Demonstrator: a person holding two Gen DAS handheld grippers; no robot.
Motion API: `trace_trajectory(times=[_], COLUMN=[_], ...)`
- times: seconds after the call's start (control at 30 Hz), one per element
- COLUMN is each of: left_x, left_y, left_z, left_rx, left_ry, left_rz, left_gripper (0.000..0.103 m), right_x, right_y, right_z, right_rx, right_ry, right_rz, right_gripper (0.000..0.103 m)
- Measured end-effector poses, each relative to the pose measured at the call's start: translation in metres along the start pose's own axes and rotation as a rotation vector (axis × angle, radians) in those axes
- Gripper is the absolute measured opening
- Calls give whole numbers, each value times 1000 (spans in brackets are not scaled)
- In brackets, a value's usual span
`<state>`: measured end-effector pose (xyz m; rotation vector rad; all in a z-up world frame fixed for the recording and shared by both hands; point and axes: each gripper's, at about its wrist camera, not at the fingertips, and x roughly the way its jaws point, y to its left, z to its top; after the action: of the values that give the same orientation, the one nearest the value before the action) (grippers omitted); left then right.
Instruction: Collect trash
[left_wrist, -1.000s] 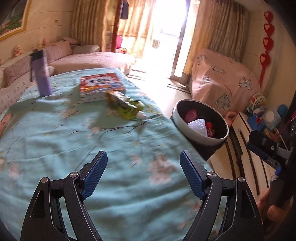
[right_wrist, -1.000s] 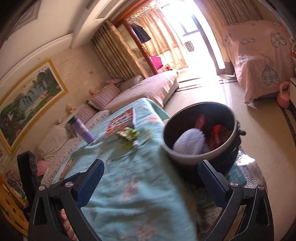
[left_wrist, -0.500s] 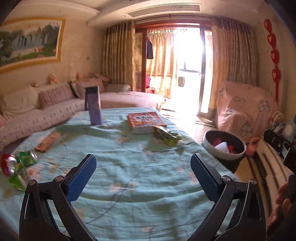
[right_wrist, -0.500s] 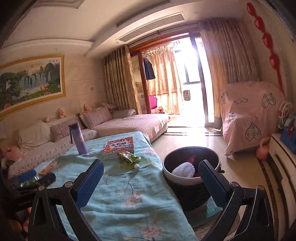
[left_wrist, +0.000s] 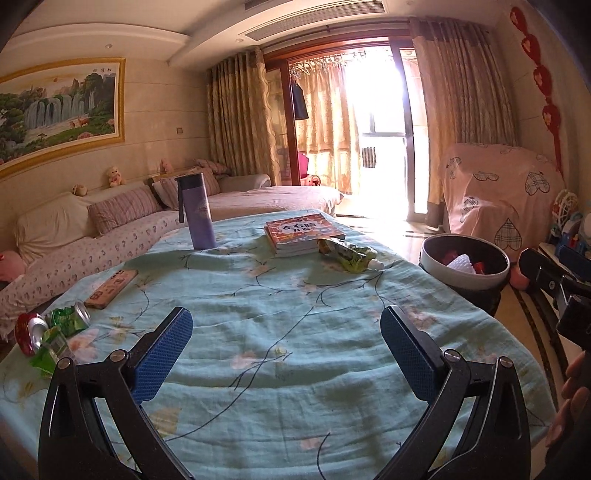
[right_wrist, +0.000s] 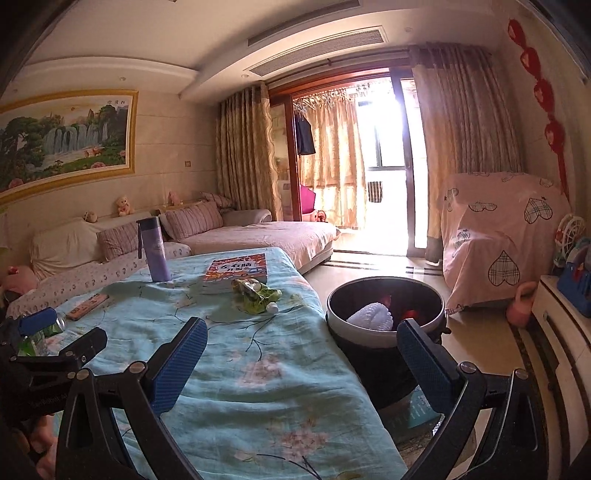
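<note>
Having risen, both tools (left_wrist: 286, 347) (right_wrist: 303, 358) gape, seemingly level, facing the bin (right_wrist: 384, 314).

This is the living room of a home. A long corner sofa (right_wrist: 236, 236) with pink covers and striped cushions runs under a big landscape painting in a gold frame (right_wrist: 62, 140), small plush toys (right_wrist: 123, 206) sit on the ledge behind it, and beige curtains (right_wrist: 245, 155) hang beside a glass balcony door (right_wrist: 384, 166). A low bench covered with a light blue flowered cloth (left_wrist: 280, 317) carries a purple drinking bottle (left_wrist: 197, 212) and a red book (left_wrist: 301, 230), a piece of furniture stands under a pink cover with heart patterns (right_wrist: 498, 229), and red heart decorations (right_wrist: 543, 92) hang on the right wall.
</note>
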<state>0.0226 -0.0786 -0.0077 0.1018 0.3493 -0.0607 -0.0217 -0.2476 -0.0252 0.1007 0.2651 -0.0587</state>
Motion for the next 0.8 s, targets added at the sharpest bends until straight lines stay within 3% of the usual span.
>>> trace_trajectory(times=[0.8], left_x=[-2], left_y=[9], left_z=[-6], left_rx=[-22], left_ry=[1], left_rz=[7], left_gripper=[103], right_x=[-1], right_y=[10], right_z=[0], right_rx=[-19], right_ry=[10], right_rz=[22], right_gripper=[103])
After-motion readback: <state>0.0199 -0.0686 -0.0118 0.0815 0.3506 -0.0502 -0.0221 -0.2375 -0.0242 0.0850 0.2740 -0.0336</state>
